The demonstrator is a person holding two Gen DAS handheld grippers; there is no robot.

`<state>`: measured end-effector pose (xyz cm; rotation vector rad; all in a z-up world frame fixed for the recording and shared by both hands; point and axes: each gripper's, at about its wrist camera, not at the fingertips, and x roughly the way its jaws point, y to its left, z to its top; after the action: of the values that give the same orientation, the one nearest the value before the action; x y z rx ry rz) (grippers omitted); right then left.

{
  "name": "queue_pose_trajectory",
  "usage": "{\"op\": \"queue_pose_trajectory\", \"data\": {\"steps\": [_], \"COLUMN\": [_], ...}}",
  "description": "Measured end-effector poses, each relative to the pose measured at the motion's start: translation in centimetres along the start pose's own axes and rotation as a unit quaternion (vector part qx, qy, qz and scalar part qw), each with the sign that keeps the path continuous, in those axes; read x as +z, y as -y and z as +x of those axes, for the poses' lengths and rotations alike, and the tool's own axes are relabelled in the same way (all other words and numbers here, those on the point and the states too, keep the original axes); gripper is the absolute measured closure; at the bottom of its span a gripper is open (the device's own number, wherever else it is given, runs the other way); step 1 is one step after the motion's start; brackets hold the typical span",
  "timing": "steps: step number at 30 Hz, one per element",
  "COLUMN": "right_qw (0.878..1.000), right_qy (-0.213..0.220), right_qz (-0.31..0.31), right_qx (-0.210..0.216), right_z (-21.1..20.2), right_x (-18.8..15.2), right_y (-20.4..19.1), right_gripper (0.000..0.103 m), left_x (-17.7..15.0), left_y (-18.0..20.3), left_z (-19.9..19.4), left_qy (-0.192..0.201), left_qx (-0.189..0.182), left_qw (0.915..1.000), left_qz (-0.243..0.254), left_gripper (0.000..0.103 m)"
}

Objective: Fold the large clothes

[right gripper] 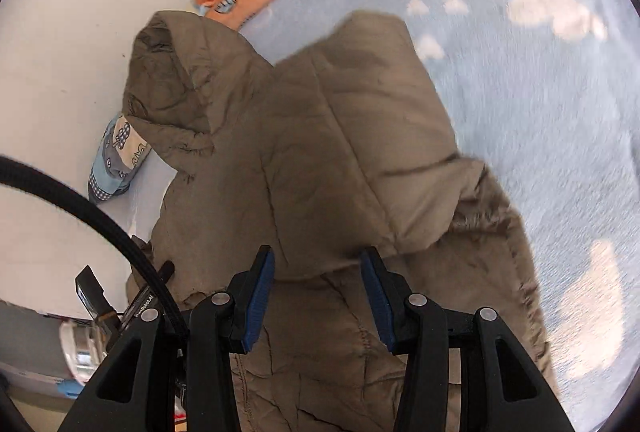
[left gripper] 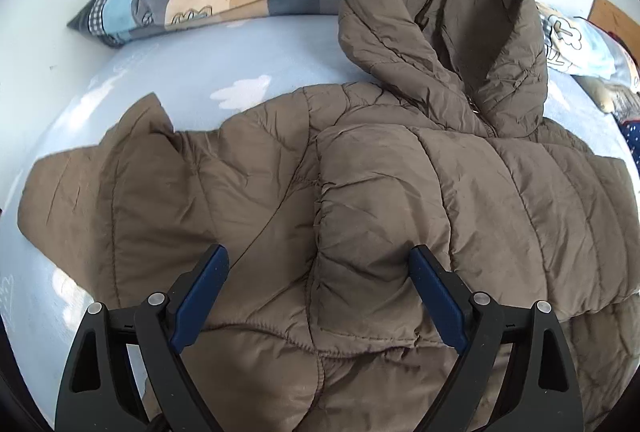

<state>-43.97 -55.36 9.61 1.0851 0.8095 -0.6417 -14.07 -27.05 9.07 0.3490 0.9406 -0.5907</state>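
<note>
Blue-padded left tongs (left gripper: 320,256) gape wide over my brown puffer jacket (left gripper: 360,192) on the bed (left gripper: 200,72), gripping nothing; right tongs (right gripper: 318,258) half open, hood (right gripper: 180,88) at ten o'clock.

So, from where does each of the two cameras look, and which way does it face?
Left wrist: sits on the left tool, looking steeply down over the brown hooded jacket on the blue bed sheet; both blue pads show, wide apart.
Right wrist: sits on the right tool, looking down on the jacket from its other side; pads and a black cable show.
Shared: jacket, hood, patchwork pillow, sheet.
</note>
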Motion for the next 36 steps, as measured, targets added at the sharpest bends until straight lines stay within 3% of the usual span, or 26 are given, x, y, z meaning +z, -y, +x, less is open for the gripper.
{"op": "queue_pose_trajectory", "data": {"steps": [4, 6, 10, 16, 19, 24, 27, 30, 36], "right_qw": [0.993, 0.986, 0.986, 0.987, 0.988, 0.982, 0.980, 0.969, 0.958], "right_qy": [0.078, 0.092, 0.075, 0.025, 0.010, 0.027, 0.058, 0.075, -0.001], "right_qz": [-0.074, -0.109, -0.117, -0.105, -0.099, -0.122, -0.154, -0.215, -0.261], "right_qx": [-0.058, -0.081, -0.087, -0.120, -0.122, -0.143, -0.109, -0.097, -0.117], "right_z": [-2.2, -1.5, 1.3, 4.2, 5.2, 4.3, 2.6, 2.1, 6.9], "right_x": [0.5, 0.9, 1.6, 1.8, 1.6, 1.0, 0.3, -1.3, -3.4], "right_y": [-2.1, -2.9, -2.7, -1.8, -1.0, -2.5, -5.0, -7.9, -9.1], "right_gripper": [0.054, 0.059, 0.075, 0.076, 0.076, 0.076, 0.076, 0.076, 0.074], "left_x": [0.4, 0.6, 0.7, -0.1, -0.2, 0.8, 1.4, 2.1, 3.5], "left_y": [-0.2, -0.5, -0.6, 0.1, 0.2, -0.6, -2.2, -4.4, -11.0], "left_z": [-1.9, -2.6, -2.7, 0.8, 1.1, -1.3, -3.6, -4.7, -5.7], "left_qy": [0.026, 0.045, 0.053, -0.028, -0.036, -0.013, 0.023, 0.031, 0.036], "left_qx": [0.025, 0.029, 0.021, 0.007, 0.004, -0.015, -0.024, -0.023, -0.007], "left_qw": [0.9994, 0.9985, 0.9983, 0.9996, 0.9993, 0.9997, 0.9988, 0.9976, 0.9928], "left_qz": [0.000, -0.010, -0.011, 0.005, 0.004, -0.012, -0.036, -0.057, -0.114], "left_gripper": [0.011, 0.011, 0.011, 0.011, 0.011, 0.011, 0.011, 0.011, 0.011]}}
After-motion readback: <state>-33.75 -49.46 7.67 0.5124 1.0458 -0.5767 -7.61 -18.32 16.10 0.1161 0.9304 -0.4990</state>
